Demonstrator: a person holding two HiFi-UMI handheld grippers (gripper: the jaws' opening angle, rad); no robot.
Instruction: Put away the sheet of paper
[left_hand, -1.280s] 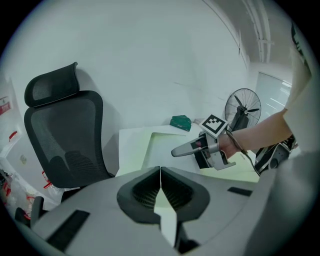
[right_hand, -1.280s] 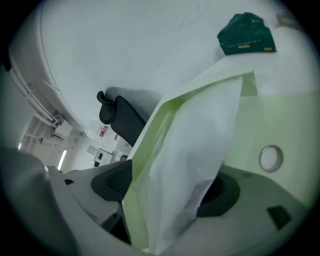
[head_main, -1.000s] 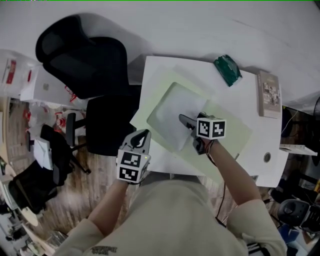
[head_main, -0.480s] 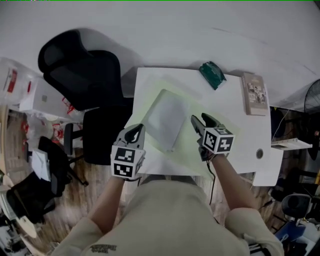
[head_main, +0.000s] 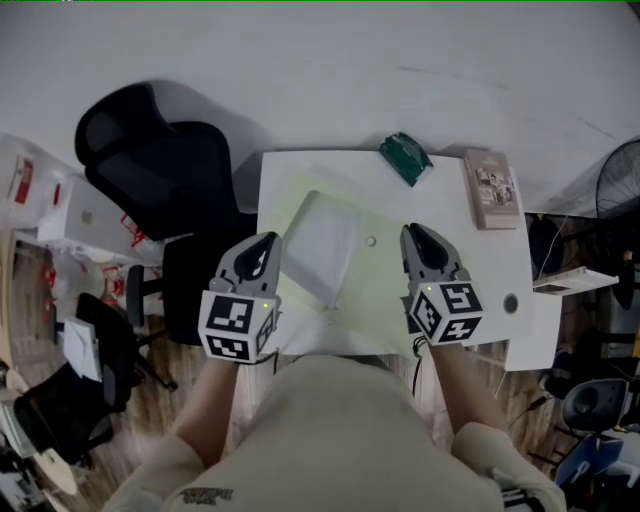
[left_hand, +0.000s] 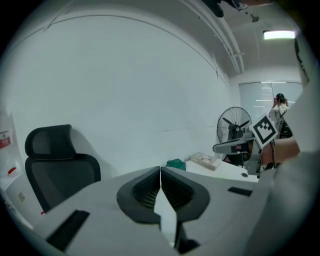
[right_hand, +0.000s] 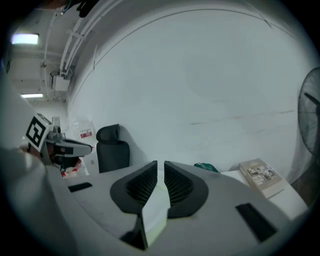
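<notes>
The sheet of paper (head_main: 322, 245) lies flat on a pale green mat (head_main: 390, 285) on the white table (head_main: 485, 262), and nothing holds it. My left gripper (head_main: 267, 245) hovers over the sheet's left edge, well above the table. Its jaws meet at the tips with nothing between them (left_hand: 160, 169). My right gripper (head_main: 416, 233) hangs above the mat to the right of the sheet. Its jaws have just been closing. Only a narrow slit is left between them (right_hand: 160, 163), and it is empty. Both grippers point toward the far wall.
A green packet (head_main: 405, 158) and a book (head_main: 492, 188) lie at the table's far edge. A black office chair (head_main: 165, 170) stands left of the table. A fan (head_main: 620, 175) and cluttered floor items are to the right.
Both grippers have risen off the table toward the camera. The right one has left the sheet, moved right, and narrowed its jaws from wide open to a slit. The sheet stays put.
</notes>
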